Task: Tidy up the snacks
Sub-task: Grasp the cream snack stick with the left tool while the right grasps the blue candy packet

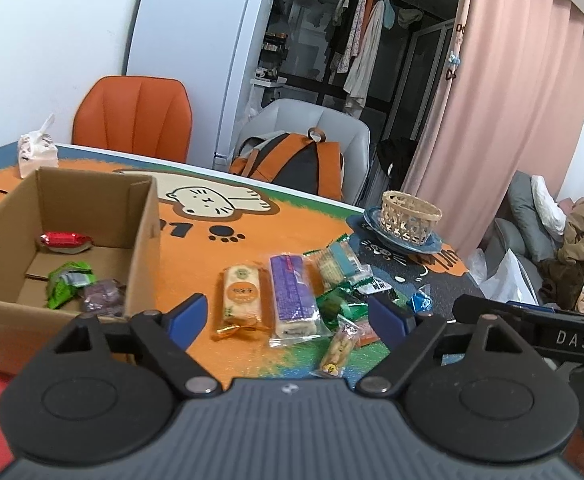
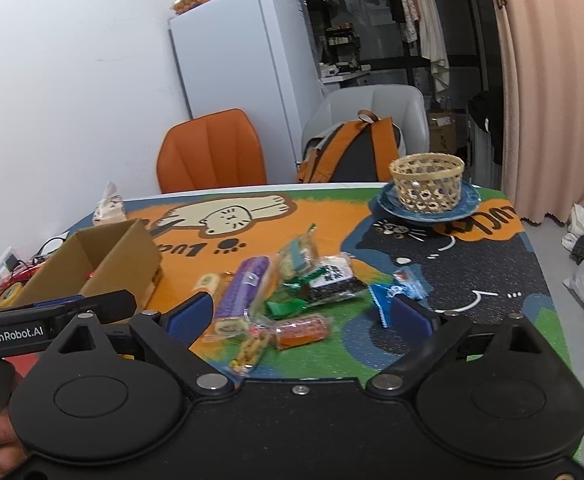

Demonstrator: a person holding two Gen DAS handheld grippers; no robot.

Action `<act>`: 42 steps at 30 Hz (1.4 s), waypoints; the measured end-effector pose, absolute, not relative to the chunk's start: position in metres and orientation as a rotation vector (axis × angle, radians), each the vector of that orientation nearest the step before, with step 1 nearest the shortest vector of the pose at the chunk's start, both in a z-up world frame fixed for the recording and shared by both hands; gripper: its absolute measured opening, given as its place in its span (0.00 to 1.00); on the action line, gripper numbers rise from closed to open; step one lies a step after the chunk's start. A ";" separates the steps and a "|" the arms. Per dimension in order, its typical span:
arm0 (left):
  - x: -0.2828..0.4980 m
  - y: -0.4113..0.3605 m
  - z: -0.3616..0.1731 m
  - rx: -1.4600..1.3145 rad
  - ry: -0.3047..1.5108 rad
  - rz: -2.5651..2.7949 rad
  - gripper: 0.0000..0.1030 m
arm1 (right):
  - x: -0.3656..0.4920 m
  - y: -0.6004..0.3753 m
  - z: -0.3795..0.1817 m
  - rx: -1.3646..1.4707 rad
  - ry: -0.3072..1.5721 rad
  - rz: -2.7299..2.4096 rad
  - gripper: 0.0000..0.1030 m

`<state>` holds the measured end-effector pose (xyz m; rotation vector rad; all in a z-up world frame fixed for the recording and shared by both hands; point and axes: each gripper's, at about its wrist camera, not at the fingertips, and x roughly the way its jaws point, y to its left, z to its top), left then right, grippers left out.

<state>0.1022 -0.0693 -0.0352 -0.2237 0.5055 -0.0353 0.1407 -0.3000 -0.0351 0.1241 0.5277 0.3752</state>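
Three wrapped snacks lie in the cardboard box point(image 1: 64, 240) at left, while the loose snack pile point(image 1: 292, 296) waits on the table beneath the left gripper point(image 1: 288, 312) and right gripper point(image 2: 303, 316), both wide open and empty.

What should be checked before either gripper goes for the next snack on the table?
1. Left gripper open and empty: ok.
2. Right gripper open and empty: ok.
3. Cardboard box has room: ok; only a red-wrapped candy, a green packet and a purple sweet lie inside.
4. Purple-wrapped cake roll free to grasp: ok, it lies flat with nothing on it.
5. Green wrapper free to lift: not ok; it is wedged among other packets.
6. Woven basket contents: cannot tell.
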 end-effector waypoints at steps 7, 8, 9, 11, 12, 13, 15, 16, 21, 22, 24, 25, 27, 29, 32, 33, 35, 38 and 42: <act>0.123 -0.080 -0.055 -0.234 0.562 -0.033 0.71 | 0.154 -0.310 -0.047 0.116 0.548 0.357 0.86; 0.125 -0.082 -0.057 -0.235 0.568 -0.035 0.71 | 0.155 -0.311 -0.049 0.116 0.551 0.356 0.86; 0.127 -0.083 -0.059 -0.235 0.573 -0.037 0.71 | 0.157 -0.312 -0.050 0.118 0.555 0.353 0.86; 0.131 -0.088 -0.064 -0.230 0.582 -0.040 0.69 | 0.161 -0.316 -0.054 0.126 0.562 0.353 0.86; 0.134 -0.090 -0.066 -0.228 0.589 -0.041 0.68 | 0.162 -0.317 -0.055 0.128 0.565 0.354 0.86; 0.136 -0.092 -0.069 -0.228 0.596 -0.043 0.67 | 0.164 -0.318 -0.056 0.129 0.568 0.354 0.86; 0.141 -0.096 -0.073 -0.227 0.605 -0.050 0.66 | 0.168 -0.320 -0.060 0.128 0.574 0.352 0.86; 0.143 -0.098 -0.075 -0.224 0.611 -0.052 0.66 | 0.170 -0.321 -0.062 0.126 0.578 0.351 0.86; 0.156 -0.109 -0.087 -0.213 0.640 -0.061 0.62 | 0.177 -0.323 -0.070 0.113 0.592 0.352 0.85; 0.159 -0.111 -0.090 -0.210 0.648 -0.065 0.59 | 0.179 -0.323 -0.071 0.113 0.594 0.352 0.85; 0.163 -0.113 -0.095 -0.208 0.662 -0.069 0.54 | 0.182 -0.324 -0.072 0.114 0.598 0.350 0.85; 0.166 -0.114 -0.098 -0.207 0.671 -0.073 0.49 | 0.184 -0.325 -0.073 0.115 0.600 0.348 0.85; 0.170 -0.117 -0.103 -0.201 0.692 -0.073 0.42 | 0.187 -0.326 -0.075 0.117 0.605 0.344 0.85; 0.176 -0.117 -0.109 -0.207 0.719 -0.089 0.29 | 0.191 -0.326 -0.077 0.119 0.609 0.344 0.85; 0.177 -0.117 -0.111 -0.199 0.717 -0.092 0.19 | 0.195 -0.325 -0.080 0.113 0.614 0.351 0.85; 0.176 -0.116 -0.111 -0.204 0.716 -0.095 0.19 | 0.197 -0.324 -0.081 0.111 0.615 0.352 0.85; 0.175 -0.112 -0.109 -0.209 0.711 -0.092 0.18 | 0.200 -0.323 -0.083 0.108 0.617 0.352 0.85; 0.173 -0.109 -0.101 -0.197 0.684 -0.085 0.18 | 0.206 -0.320 -0.086 0.096 0.617 0.349 0.85; 0.173 -0.105 -0.093 -0.196 0.664 -0.078 0.18 | 0.213 -0.316 -0.089 0.086 0.620 0.339 0.85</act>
